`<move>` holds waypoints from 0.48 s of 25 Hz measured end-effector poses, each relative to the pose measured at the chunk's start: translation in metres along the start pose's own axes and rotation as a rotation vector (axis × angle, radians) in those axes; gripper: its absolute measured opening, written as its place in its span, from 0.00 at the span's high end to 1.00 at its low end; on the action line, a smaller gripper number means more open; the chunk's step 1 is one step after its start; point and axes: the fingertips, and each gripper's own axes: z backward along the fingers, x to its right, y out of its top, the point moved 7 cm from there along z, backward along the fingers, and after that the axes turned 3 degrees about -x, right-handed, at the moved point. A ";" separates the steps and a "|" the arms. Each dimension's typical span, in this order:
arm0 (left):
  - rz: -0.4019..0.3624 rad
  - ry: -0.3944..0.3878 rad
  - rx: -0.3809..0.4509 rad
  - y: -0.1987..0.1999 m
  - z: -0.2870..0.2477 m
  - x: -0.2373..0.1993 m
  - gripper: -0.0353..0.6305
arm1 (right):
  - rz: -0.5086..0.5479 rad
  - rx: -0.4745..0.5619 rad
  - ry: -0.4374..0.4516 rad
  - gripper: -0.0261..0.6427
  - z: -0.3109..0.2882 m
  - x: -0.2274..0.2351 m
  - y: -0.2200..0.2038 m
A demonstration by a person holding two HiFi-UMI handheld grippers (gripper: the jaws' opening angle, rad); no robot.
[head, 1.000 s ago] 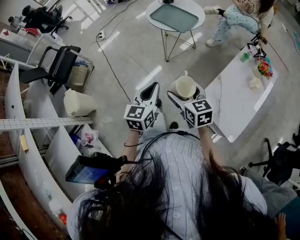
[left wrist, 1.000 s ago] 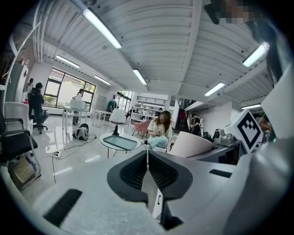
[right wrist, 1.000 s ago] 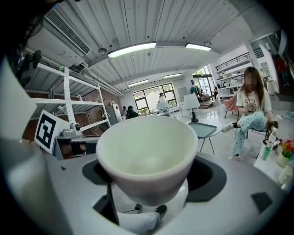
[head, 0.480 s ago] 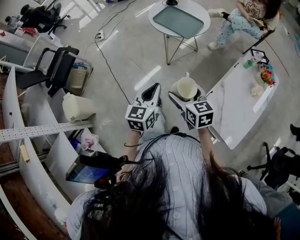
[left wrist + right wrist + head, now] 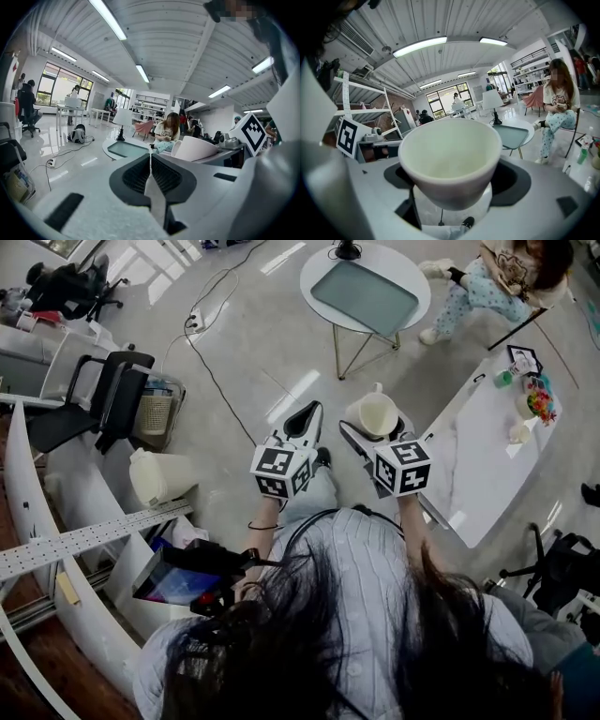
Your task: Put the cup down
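At the far left stand one black chair (image 5: 112,381) and one pale jug (image 5: 159,474) on the floor, both well away from the work. The left gripper (image 5: 150,161) has its jaws pressed together on nothing and is held level beside its partner. Just to its right, the right gripper (image 5: 377,427) has its jaws clamped round the lower body of the one cup (image 5: 449,154), which sits roughly upright, mouth up and empty, with its handle pointing forward, away from the person. The cup hangs in the air over bare floor, touching no surface. Two surfaces could take it: the round table (image 5: 394,263) is straight ahead but well apart, while the long white table (image 5: 478,465) lies just to the right of the right gripper, its near edge close beside the cup. So I judge the setting-down calls for a short carry rightward and down, keeping the cup's axis vertical. Only the right gripper is needed. One seated person (image 5: 506,277) is beyond the white table's far end.
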 end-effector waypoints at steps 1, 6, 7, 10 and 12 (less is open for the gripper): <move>0.000 -0.008 -0.001 0.004 -0.004 -0.007 0.92 | -0.001 0.000 -0.005 0.31 -0.007 0.000 0.005; -0.001 -0.040 0.010 0.022 -0.026 -0.043 0.92 | 0.002 0.001 -0.032 0.31 -0.039 0.001 0.027; -0.002 -0.046 0.012 0.026 -0.030 -0.050 0.92 | 0.001 0.003 -0.038 0.31 -0.045 0.002 0.032; -0.005 -0.068 0.016 0.036 -0.041 -0.073 0.92 | -0.005 0.011 -0.058 0.31 -0.065 0.001 0.045; -0.007 -0.083 0.017 0.041 -0.046 -0.087 0.92 | -0.010 0.017 -0.071 0.31 -0.077 0.000 0.052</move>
